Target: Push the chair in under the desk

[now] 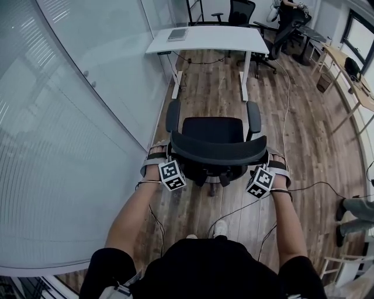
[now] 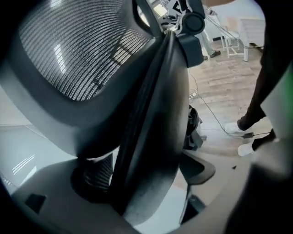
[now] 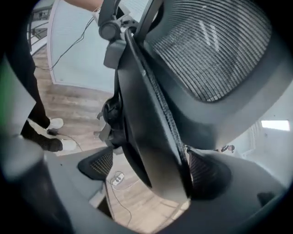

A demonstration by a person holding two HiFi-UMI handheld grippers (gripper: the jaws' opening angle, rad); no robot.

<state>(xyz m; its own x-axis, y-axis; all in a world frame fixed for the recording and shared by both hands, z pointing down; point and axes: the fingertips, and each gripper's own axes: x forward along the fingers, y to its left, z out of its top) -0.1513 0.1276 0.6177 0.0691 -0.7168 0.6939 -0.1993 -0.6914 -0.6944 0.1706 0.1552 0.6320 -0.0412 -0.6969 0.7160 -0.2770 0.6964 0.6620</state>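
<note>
A black mesh office chair (image 1: 213, 135) stands on the wood floor with its backrest (image 1: 219, 153) towards me. The white desk (image 1: 216, 40) is well beyond it. My left gripper (image 1: 165, 156) is at the backrest's left end and my right gripper (image 1: 267, 161) at its right end. In the left gripper view the backrest edge (image 2: 151, 137) fills the space between the pads (image 2: 94, 176), so a squeeze is unclear. In the right gripper view the backrest edge (image 3: 151, 137) also lies between the jaws. One pad (image 3: 208, 173) is against it and the other pad (image 3: 96, 165) stands clear, so that gripper is open.
A glass wall (image 1: 70, 117) runs along the left, close to the chair. Cables (image 1: 286, 117) trail over the floor on the right. A flat grey item (image 1: 177, 34) lies on the desk. More chairs (image 1: 241, 11) stand behind it. Another person's feet (image 1: 350, 207) are at the right.
</note>
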